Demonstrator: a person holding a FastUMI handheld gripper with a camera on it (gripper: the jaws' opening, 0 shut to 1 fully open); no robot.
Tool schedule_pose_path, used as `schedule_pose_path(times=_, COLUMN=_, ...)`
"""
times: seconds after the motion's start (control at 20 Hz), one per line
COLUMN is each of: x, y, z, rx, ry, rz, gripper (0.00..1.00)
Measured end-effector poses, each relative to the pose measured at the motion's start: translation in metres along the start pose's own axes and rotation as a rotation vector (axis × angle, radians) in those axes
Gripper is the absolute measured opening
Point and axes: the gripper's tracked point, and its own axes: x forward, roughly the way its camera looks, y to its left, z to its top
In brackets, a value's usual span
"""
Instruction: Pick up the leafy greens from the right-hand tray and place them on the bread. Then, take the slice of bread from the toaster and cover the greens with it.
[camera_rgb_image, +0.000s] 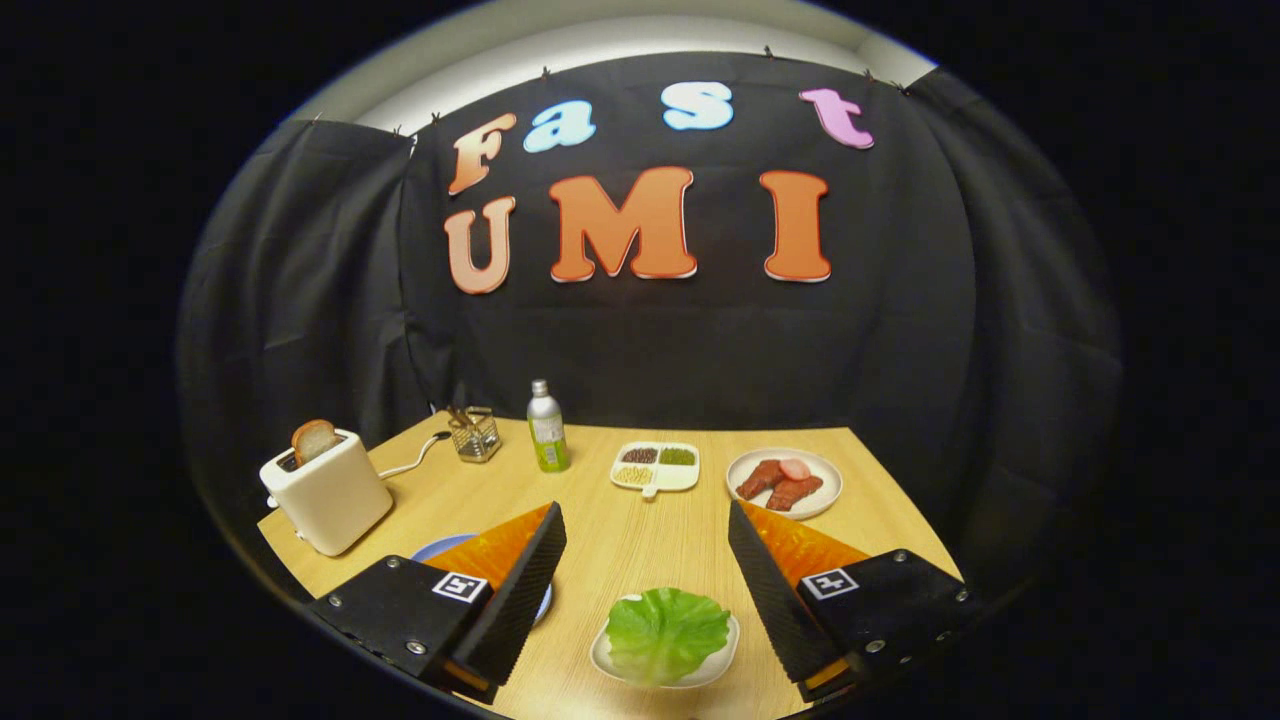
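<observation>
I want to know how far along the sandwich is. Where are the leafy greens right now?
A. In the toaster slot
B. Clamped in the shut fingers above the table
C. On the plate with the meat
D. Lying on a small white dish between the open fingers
D: the leafy greens rest on the small white dish, low between the fingers of the open gripper, which touch nothing; the bread slice sits in the toaster.

A green bottle (547, 427) stands upright at the far side of the wooden table (620, 540), near a small wire basket (475, 434). A divided dish (656, 467) (four compartments of seeds or beans) sits beside a plate (829, 497) of sausages (779, 485).
</observation>
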Motion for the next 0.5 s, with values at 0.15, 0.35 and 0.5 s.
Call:
schedule_pose_path(times=0.15, x=0.015, y=-0.002, z=-0.035, rx=0.003, ry=0.148, rz=0.003, gripper=0.98)
schedule_pose_path(times=0.35, x=0.032, y=-0.011, z=-0.076, rx=0.014, ry=0.333, rz=-0.009, gripper=0.98)
schedule_pose_path(times=0.5, x=0.044, y=-0.016, z=-0.11, rx=0.024, ry=0.465, rz=-0.026, gripper=0.98)
